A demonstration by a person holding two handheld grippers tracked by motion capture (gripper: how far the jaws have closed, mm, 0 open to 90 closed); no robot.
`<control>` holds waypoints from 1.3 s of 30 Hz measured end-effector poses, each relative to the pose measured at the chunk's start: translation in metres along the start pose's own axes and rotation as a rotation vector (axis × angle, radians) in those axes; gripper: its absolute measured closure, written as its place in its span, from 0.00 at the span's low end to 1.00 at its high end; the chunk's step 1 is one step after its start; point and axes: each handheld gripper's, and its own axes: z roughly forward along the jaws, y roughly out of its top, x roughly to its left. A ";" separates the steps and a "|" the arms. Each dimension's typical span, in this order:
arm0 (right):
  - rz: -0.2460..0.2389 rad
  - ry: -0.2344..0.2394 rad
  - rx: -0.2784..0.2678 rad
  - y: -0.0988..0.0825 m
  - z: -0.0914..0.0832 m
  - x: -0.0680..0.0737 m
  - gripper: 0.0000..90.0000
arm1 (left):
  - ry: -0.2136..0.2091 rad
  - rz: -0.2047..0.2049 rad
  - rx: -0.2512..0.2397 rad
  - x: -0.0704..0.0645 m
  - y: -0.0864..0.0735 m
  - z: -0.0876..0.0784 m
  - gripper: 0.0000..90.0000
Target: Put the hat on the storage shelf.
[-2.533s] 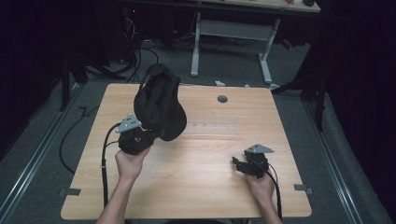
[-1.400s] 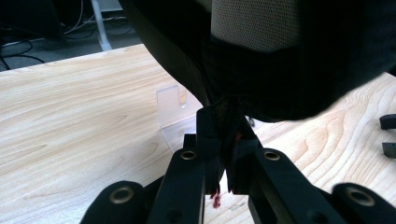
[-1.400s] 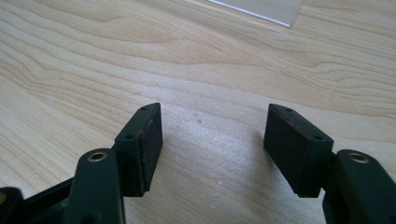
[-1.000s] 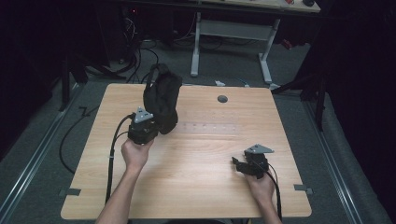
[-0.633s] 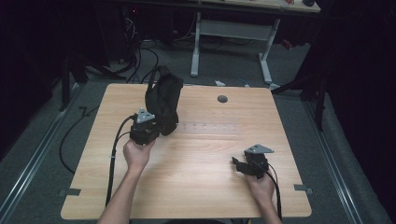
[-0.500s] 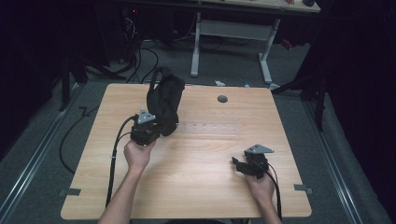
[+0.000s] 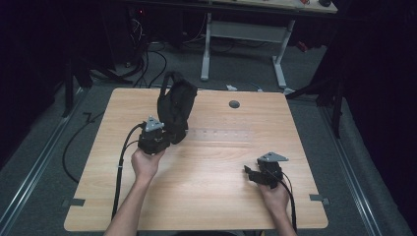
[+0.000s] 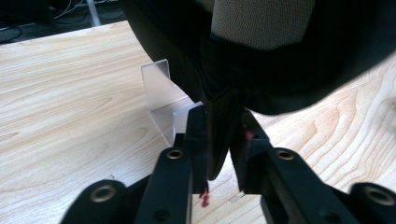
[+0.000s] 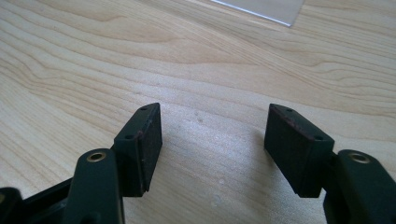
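Note:
A black fabric bag (image 7: pixel 176 105) with a strap loop on top stands upright over the far left part of the wooden table (image 7: pixel 206 196). My left gripper (image 7: pixel 166 133) is shut on a fold at the bag's lower edge. In the left gripper view the black fabric (image 8: pixel 280 60) is pinched between the jaws of this left gripper (image 8: pixel 219 140), and a grey mesh panel shows above. My right gripper (image 7: pixel 249 173) rests on the table at the near right. It is open, and the right gripper (image 9: pixel 212 140) has only bare wood between its pads.
A clear plastic stand (image 8: pixel 161 91) sits on the table just beyond the left jaws, under the bag. It appears as a pale clear strip (image 7: pixel 216 133) near the table's middle. A round cable hole (image 7: pixel 234 104) is at the far edge. Cables trail off the left side.
The left gripper has carried the bag away from the person and slightly right, and the bag has turned so it looks narrower. The right gripper has stayed put.

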 end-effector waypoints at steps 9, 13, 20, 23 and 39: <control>0.000 0.002 0.000 0.000 0.000 0.000 0.41 | 0.015 -0.025 -0.008 0.000 0.003 -0.001 0.54; -0.004 0.002 -0.001 0.000 0.000 0.000 0.41 | 0.010 -0.036 -0.009 0.001 0.004 -0.004 0.46; -0.001 0.002 0.000 0.000 0.000 0.000 0.41 | -0.005 -0.053 -0.014 0.002 0.007 -0.014 0.41; -0.001 0.002 0.000 0.000 0.000 0.000 0.41 | -0.011 -0.066 -0.018 0.004 0.007 -0.020 0.40; -0.004 0.003 -0.001 0.000 0.000 0.000 0.41 | -0.045 -0.126 -0.022 0.008 0.001 -0.051 0.41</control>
